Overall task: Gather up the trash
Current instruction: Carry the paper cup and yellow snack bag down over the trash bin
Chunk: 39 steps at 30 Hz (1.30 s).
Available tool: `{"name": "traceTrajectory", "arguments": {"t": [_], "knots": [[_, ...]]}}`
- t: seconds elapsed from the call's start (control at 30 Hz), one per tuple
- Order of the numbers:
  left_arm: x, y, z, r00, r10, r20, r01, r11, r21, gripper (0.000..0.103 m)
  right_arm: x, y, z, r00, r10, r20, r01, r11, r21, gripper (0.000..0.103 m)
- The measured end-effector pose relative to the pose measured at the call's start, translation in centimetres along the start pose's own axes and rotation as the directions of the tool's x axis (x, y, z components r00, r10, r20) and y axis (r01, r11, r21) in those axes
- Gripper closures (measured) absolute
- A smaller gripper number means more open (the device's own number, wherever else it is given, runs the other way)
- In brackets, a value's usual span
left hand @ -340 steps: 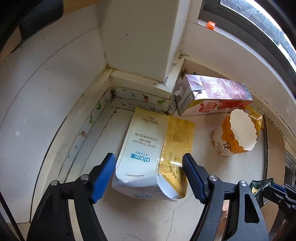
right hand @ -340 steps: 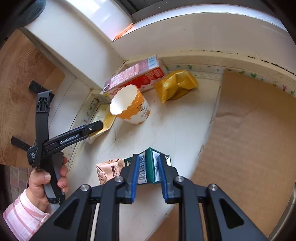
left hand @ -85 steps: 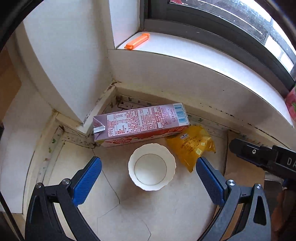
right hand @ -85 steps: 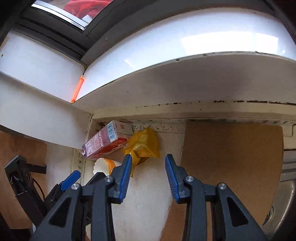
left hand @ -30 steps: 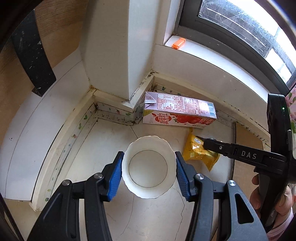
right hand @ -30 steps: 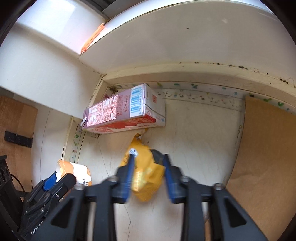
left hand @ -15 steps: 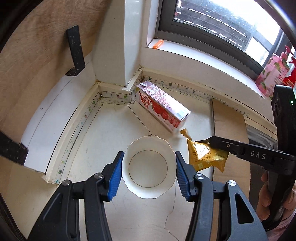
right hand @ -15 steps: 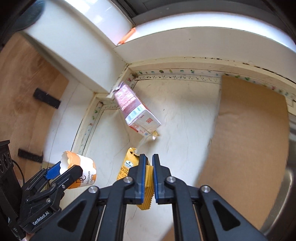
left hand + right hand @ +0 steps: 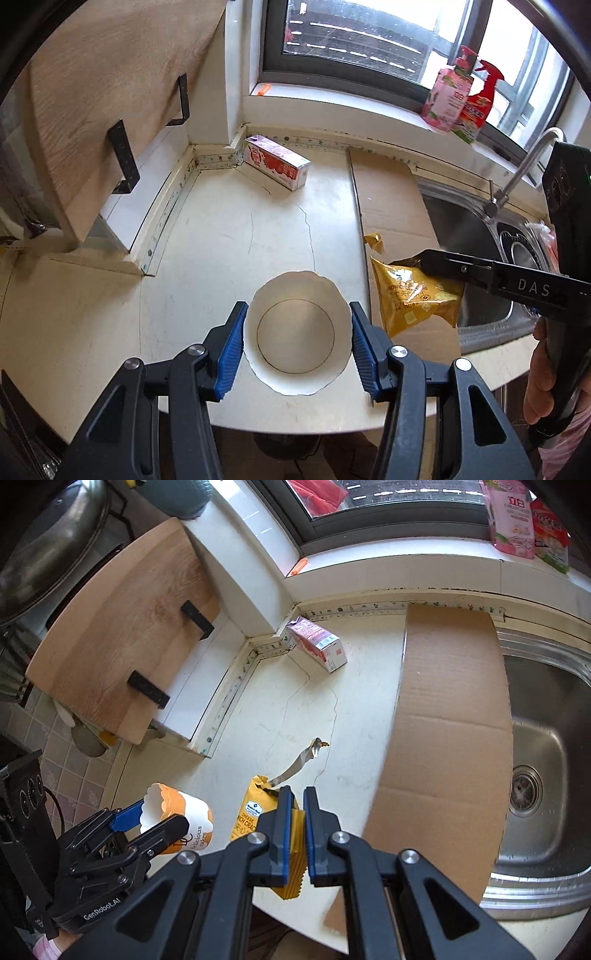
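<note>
Trash first: the paper cup is clamped between the blue pads of the left gripper, mouth facing the camera, held up over the front edge of the counter. You can see its orange and white side from the right wrist view too. The right gripper has its jaws nearly closed, pinching the yellow snack bag, which hangs off the counter, also near the front edge; a torn strip sticks out from the top of the bag. In the left view the bag dangles just right of the cup, over the edge of the cardboard. The one piece not picked up is the pink carton, lying on its side in the back left corner of the counter, close to the wall. Cardboard sheet covers the right part of the counter, right beside the sink. Two pink bottles sit on the windowsill.
</note>
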State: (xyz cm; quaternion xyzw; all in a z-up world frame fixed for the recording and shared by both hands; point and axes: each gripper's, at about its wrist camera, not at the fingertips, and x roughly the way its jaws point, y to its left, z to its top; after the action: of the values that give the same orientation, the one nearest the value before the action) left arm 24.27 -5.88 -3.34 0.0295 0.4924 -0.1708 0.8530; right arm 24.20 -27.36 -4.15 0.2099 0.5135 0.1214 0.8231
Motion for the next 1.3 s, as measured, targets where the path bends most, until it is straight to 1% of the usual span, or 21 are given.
{"name": "traceTrajectory", "arguments": {"t": [0.13,0.23,0.33,0.4,0.57,0.73,0.83,0.93,1.0,1.1,1.2,1.3], "knots": [[-3.9,-0.9,-4.1,1.0,-0.015,0.01,0.015,0.998,0.059,0.051,-3.3,2.6,-4.7,1.0,0.003,0.024,-0.002,1.0,-0.015,0.097],[-6.1,-1.5,-6.9,0.999,-0.031,0.007,0.03,0.996,0.087,0.051,-5.3,4.3,-8.2,0.999,-0.005,0.037,0.007,0.999,-0.032,0.097],[-7.8,-2.0,-10.0,0.999,-0.041,-0.003,0.041,0.993,0.107,0.051,-6.6,5.6,-11.6,0.999,-0.011,0.036,0.013,0.999,-0.043,0.097],[-8.6,-2.1,-12.1,0.998,-0.062,-0.01,0.063,0.992,0.107,0.051,-6.8,6.1,-13.5,0.999,-0.017,0.03,0.018,0.999,-0.047,0.097],[-9.0,-2.1,-16.5,0.993,-0.098,-0.064,0.103,0.99,0.097,0.051,-7.0,6.9,-18.4,0.999,-0.039,-0.012,0.039,0.998,-0.046,0.097],[-8.5,-2.0,-20.4,0.991,-0.097,-0.097,0.106,0.99,0.091,0.051,-5.9,6.5,-21.8,0.997,-0.051,-0.062,0.05,0.999,-0.017,0.097],[-7.5,-1.4,-22.2,0.989,-0.094,-0.117,0.102,0.992,0.068,0.051,-4.8,5.8,-23.3,0.993,-0.072,-0.088,0.072,0.997,0.0,0.097],[-5.3,-0.6,-24.5,0.985,-0.085,-0.149,0.09,0.996,0.027,0.051,-3.1,5.0,-24.9,0.988,-0.098,-0.119,0.099,0.995,0.005,0.097],[-3.4,-0.2,-25.8,0.984,-0.063,-0.167,0.067,0.998,0.016,0.051,-1.5,4.5,-25.9,0.981,-0.14,-0.131,0.139,0.99,-0.018,0.097],[0.3,0.3,-28.7,0.979,-0.038,-0.201,0.037,0.999,-0.01,0.051,1.2,3.5,-27.3,0.971,-0.179,-0.156,0.175,0.984,-0.04,0.097],[4.5,0.9,-31.5,0.972,-0.011,-0.235,0.004,1.0,-0.027,0.051,5.1,1.9,-28.8,0.956,-0.23,-0.18,0.221,0.973,-0.067,0.097],[8.5,1.3,-34.0,0.968,0.0,-0.253,-0.009,0.999,-0.036,0.051,9.5,-0.1,-30.2,0.937,-0.266,-0.227,0.253,0.964,-0.083,0.097]]}}
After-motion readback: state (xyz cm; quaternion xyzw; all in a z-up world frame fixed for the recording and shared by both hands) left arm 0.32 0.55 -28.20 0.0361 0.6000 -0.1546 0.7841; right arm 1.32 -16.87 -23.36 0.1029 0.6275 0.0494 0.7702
